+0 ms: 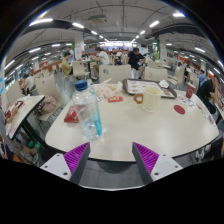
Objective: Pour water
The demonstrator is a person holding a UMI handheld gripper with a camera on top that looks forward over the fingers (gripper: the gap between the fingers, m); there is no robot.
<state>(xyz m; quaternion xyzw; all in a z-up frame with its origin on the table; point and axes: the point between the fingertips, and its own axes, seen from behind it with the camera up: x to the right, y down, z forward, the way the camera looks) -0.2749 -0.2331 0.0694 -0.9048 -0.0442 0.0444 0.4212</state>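
Observation:
A clear plastic water bottle (87, 108) with a blue cap stands upright on the round white table (130, 130), a little ahead of my left finger. A pale cup (151, 96) stands farther back on the table, to the right of the bottle. My gripper (112, 158) is open, its purple pads (76, 155) spread wide with only bare tabletop between them. Both the bottle and the cup stand apart from the fingers.
A red packet (72, 116) lies left of the bottle. A red disc (179, 109) and a tray (140, 86) with items sit at the far right and back of the table. More tables, chairs and people (134, 60) fill the hall beyond.

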